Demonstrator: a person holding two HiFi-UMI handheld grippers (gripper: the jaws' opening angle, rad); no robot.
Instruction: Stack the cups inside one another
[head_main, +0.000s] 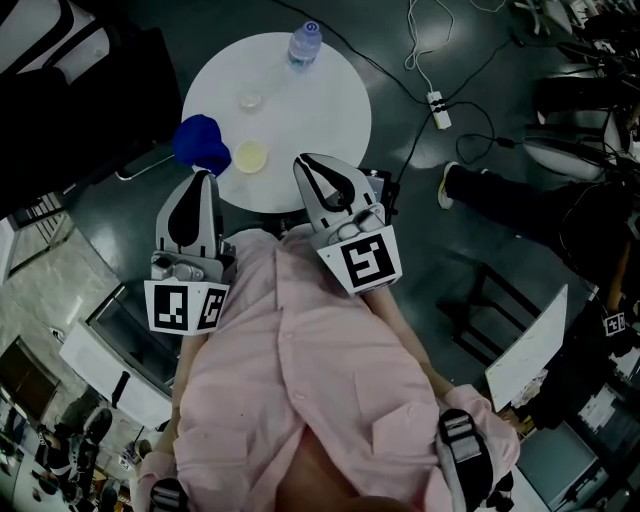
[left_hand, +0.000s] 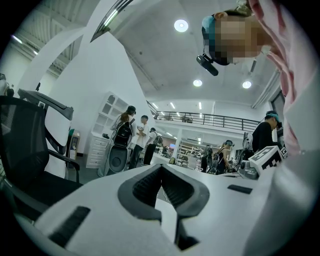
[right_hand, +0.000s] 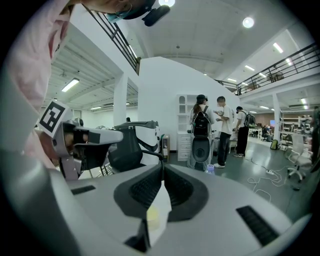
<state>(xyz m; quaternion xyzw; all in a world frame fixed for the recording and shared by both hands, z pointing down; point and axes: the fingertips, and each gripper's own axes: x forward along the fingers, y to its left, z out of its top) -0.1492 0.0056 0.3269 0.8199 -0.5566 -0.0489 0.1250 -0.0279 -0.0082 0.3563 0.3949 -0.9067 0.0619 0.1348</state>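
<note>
1. My left claw (head_main: 207, 176) is up in front of my shirt (head_main: 300, 350), off the left side of the round white surface (head_main: 320, 110). Its jaws are closed tip to tip with nothing between them. In the left gripper view the same claw (left_hand: 161, 169) points out into the room, with a black chair (left_hand: 30, 150) to its left.
2. A blue lump (head_main: 200, 143) lies at the surface's left edge, just beyond the left claw's tips. I cannot tell whether they touch.
3. The yellow cup (head_main: 251, 155) stands on the surface close to the near rim, between my two claws, and neither claw touches it.
4. The clear cup (head_main: 249, 100) stands farther in, apart from the yellow cup, so the two are not stacked.
5. A bottle (head_main: 305, 43) stands upright at the far rim.
6. My right claw (head_main: 303, 160) reaches over the near rim, just right of the yellow cup. Its jaws are also pressed together at the tips and grip nothing. In the right gripper view, the slit below the meeting tips (right_hand: 162, 167) shows a strip of the surface. The yellow cup (right_hand: 152, 216) shows through that slit, lying beyond the jaws and not held by them.
</note>
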